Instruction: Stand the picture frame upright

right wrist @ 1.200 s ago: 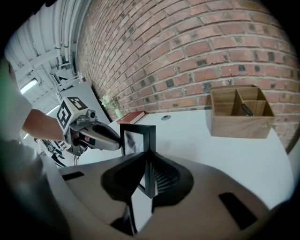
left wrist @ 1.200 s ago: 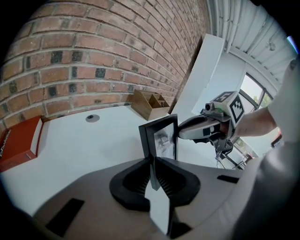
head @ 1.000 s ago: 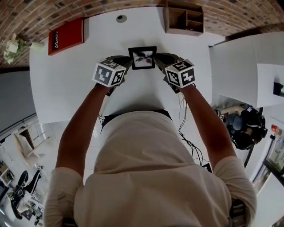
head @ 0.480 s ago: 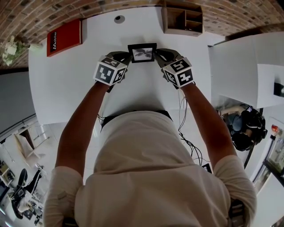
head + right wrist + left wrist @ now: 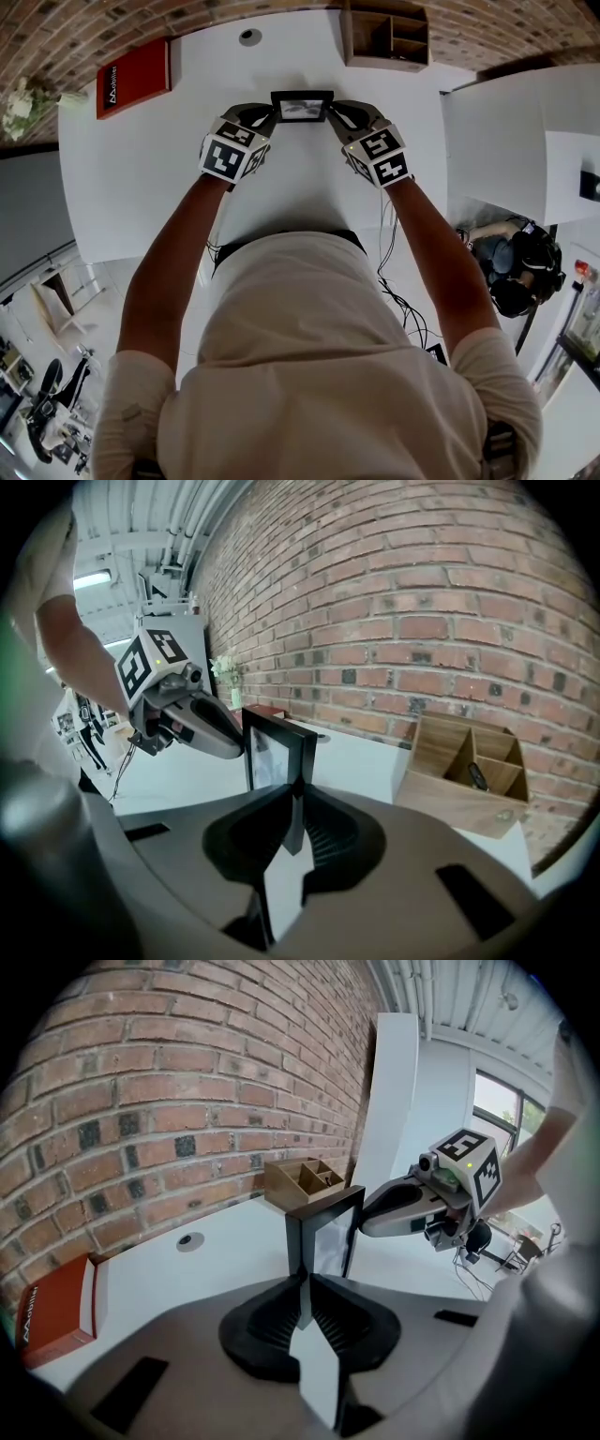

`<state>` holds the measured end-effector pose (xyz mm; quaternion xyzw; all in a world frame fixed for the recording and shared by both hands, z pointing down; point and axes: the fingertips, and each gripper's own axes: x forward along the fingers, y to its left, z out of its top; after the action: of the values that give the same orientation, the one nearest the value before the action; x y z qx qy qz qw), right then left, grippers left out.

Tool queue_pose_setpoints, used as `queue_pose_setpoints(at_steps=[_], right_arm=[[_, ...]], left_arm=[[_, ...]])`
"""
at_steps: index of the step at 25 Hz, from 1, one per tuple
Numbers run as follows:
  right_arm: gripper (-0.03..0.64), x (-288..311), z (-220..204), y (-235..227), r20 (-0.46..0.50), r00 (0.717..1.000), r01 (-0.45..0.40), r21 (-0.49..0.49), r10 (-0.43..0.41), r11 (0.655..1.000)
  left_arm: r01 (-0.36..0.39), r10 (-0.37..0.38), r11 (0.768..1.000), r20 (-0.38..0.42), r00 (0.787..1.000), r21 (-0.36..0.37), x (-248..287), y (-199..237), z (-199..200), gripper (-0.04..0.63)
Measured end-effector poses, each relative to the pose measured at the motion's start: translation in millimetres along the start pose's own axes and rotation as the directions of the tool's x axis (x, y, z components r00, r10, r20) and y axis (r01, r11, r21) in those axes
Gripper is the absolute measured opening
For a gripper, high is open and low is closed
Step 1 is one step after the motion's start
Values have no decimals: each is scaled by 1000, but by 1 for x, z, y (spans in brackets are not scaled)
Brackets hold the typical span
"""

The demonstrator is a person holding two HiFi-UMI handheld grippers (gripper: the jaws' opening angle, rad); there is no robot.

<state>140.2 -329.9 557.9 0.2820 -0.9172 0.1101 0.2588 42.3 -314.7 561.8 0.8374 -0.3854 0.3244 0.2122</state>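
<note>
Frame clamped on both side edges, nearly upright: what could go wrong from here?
1. The left gripper and right gripper pinch only the thin side edges of the frame; uneven rolling could twist it loose.
2. No back stand shows in any view, so if released now the frame may tip flat onto the table.

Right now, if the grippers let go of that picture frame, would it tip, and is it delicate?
Probably stiff: the picture frame keeps its shape with the left gripper and right gripper pinching only its side edges. Likely tippy: it is thin, nearly upright, and no back stand shows. Its shiny front suggests glass, so perhaps fragile.
</note>
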Motion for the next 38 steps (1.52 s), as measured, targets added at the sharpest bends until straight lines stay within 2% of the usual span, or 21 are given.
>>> queue_pose_setpoints(at_steps=[10,38], right_arm=[[41,-7,-5,11,17,1000,7,-5,-7,1000],[43,-8,-6,11,35,999,-1,62,-2,998]], left_arm=[[13,-13,1000,6,1000,-7,-5,-8,-11,29],[16,-15,999,15,1000,-34,-6,-8,-14,41]])
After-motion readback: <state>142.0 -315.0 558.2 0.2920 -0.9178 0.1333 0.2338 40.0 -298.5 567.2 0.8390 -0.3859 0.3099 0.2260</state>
